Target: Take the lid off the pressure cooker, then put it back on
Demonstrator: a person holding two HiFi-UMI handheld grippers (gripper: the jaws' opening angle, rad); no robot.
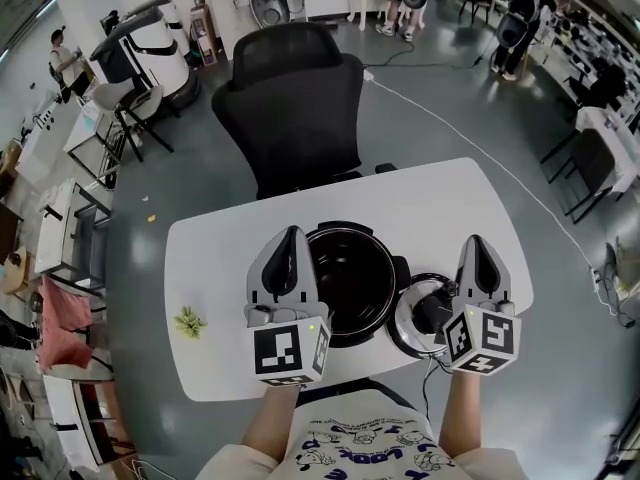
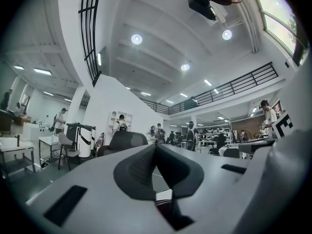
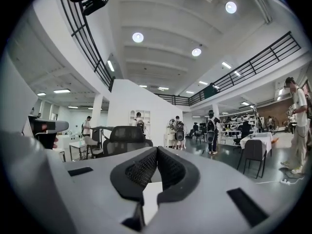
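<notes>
Lid (image 1: 428, 313) at desk's (image 1: 215, 268) front edge, right of pot (image 1: 350, 280), under right claw (image 1: 473, 239); it and left claw (image 1: 291, 232) pressed together, empty.

A small green leafy sprig (image 1: 190, 321) lies near the left edge of the white desk (image 1: 440, 198), a black office chair (image 1: 290, 108) stands beyond its far edge, and a white cable (image 1: 500, 164) crosses the grey floor (image 1: 180, 188).
</notes>
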